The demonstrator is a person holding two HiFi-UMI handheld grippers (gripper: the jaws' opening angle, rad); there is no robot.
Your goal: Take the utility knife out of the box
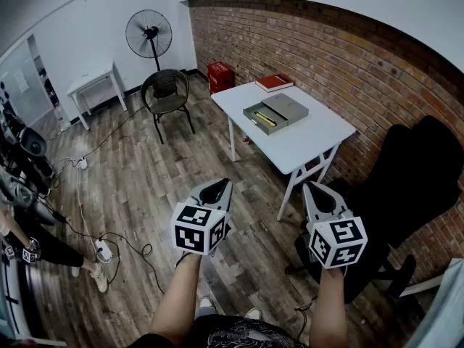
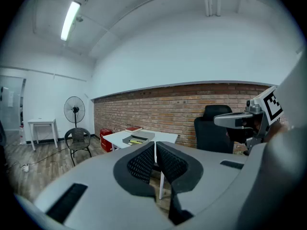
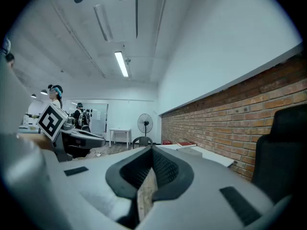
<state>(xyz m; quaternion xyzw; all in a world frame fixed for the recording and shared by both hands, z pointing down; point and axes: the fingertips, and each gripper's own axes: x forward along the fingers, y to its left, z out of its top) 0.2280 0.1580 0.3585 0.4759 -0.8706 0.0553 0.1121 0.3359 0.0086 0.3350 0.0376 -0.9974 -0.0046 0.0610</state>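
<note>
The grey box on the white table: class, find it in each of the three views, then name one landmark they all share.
Head view: box upper middle, on the white table.
Left gripper view: box small, just left of centre.
Right gripper view: box a tiny grey shape right of centre, beside the red book; hard to make out.
Shared landmark: the standing fan.

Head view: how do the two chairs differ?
The round-backed chair by the fan has a see-through back and thin legs; the office chair is bulky, padded, on a wheeled base. The first stands on open floor, the second beside the brick wall. Both are dark and empty.
</note>
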